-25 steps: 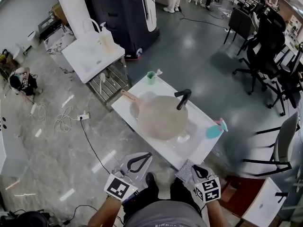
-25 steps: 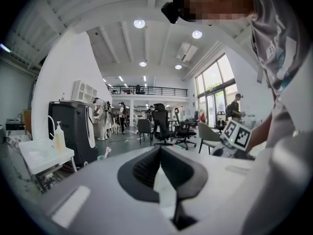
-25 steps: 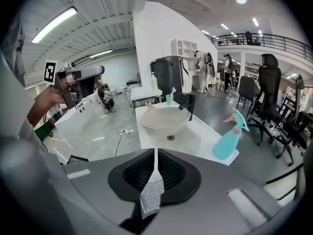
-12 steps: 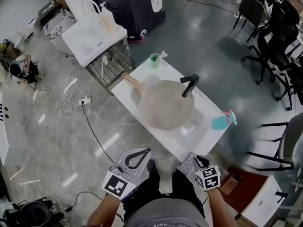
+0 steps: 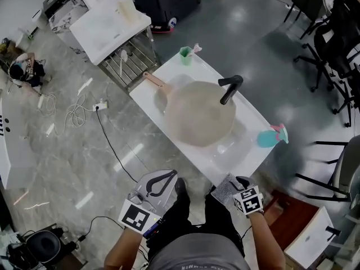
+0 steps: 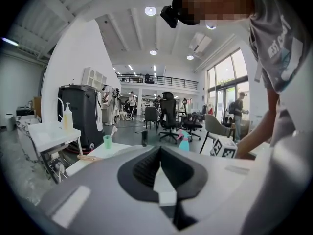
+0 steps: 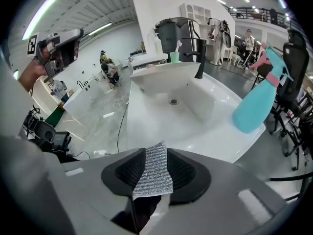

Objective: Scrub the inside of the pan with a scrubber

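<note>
Step in hand: approach, scrubbing not yet begun. The pan (image 5: pixel 163 99) lies left of centre in the head view, on the white counter (image 5: pixel 225 157) at the upper-left rim of the sink basin (image 5: pixel 198 142). Its wooden handle (image 5: pixel 152 81) points to the upper left. Its bowl is pale and hard to separate from the basin beside it.

Both grippers sit at the bottom of the head view, close to the person's body and well apart from the pan.

- Right gripper (image 5: pixel 235 185): tilted steeply down toward the counter's near edge. Its jaws have just been opening. The silver mesh scrubber (image 7: pixel 151 173) spans the gap, broad face to the camera, and appears lodged against both sides.
- Left gripper (image 5: pixel 170 180): pointing nearly level, jaws together, nothing between them.

Next move, as judged: firm up the hold on the scrubber, then carry it up-frame to the pan's bowl. The left gripper would need the handle to steady the pan, keeping clear of the black faucet (image 5: pixel 230 89).
</note>
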### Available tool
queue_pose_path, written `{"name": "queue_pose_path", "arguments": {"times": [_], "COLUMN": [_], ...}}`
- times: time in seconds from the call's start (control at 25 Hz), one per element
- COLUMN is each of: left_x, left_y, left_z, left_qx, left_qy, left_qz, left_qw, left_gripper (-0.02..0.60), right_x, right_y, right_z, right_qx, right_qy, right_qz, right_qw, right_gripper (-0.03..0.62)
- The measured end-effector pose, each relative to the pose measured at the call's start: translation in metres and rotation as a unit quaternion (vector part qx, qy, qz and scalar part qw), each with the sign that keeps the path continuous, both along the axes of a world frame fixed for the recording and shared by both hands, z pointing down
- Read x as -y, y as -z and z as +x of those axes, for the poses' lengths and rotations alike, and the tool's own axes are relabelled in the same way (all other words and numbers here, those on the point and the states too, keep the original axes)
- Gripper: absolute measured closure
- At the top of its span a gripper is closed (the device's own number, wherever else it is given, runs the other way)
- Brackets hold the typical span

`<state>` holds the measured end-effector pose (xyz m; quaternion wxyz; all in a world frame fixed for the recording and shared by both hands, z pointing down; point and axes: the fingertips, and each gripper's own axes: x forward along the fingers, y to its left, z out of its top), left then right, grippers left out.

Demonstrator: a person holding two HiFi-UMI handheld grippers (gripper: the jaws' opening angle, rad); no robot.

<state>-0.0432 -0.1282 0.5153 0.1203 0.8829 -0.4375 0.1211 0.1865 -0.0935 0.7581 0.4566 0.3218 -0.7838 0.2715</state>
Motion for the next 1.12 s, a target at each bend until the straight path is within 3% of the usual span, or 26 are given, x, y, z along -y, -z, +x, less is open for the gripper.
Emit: {"name": "queue_pose_path", "arguments": {"times": [0.24, 0.52, 0.8, 0.96, 1.12], "left_x": [0.002, 0.009, 0.02, 0.024, 0.028], "left_y": [-0.012, -0.023, -0.027, -0.025, -0.023], "left_z": [0.001, -0.003, -0.004, -0.006, -0.011], "left_qx": [-0.005, -0.012, -0.019, -0.021, -0.023], "left_qy": [0.008, 0.017, 0.02, 0.021, 0.025], "left_qz": [-0.008, -0.017, -0.015, -0.013, -0.008], "left_qw": [0.9999, 0.9996, 0.9995, 0.9995, 0.9994], "left_gripper": [0.58, 0.58, 0.58, 0.58, 0.58], "right_x": [-0.004, -0.001, -0.001, 0.001, 0.002], "right_y": [-0.025, -0.031, -0.033, -0.03, -0.028], "right_z": [-0.002, -0.004, -0.003, 0.002, 0.002], "right_qx": [-0.001, -0.003, -0.011, -0.018, -0.013], "right_qy": [0.022, 0.027, 0.041, 0.037, 0.021], "right_qz": [-0.042, -0.064, -0.081, -0.08, -0.084], "right_qw": [0.999, 0.998, 0.996, 0.996, 0.996], "right_gripper": [0.395, 0.399, 0.465, 0.565, 0.576]}}
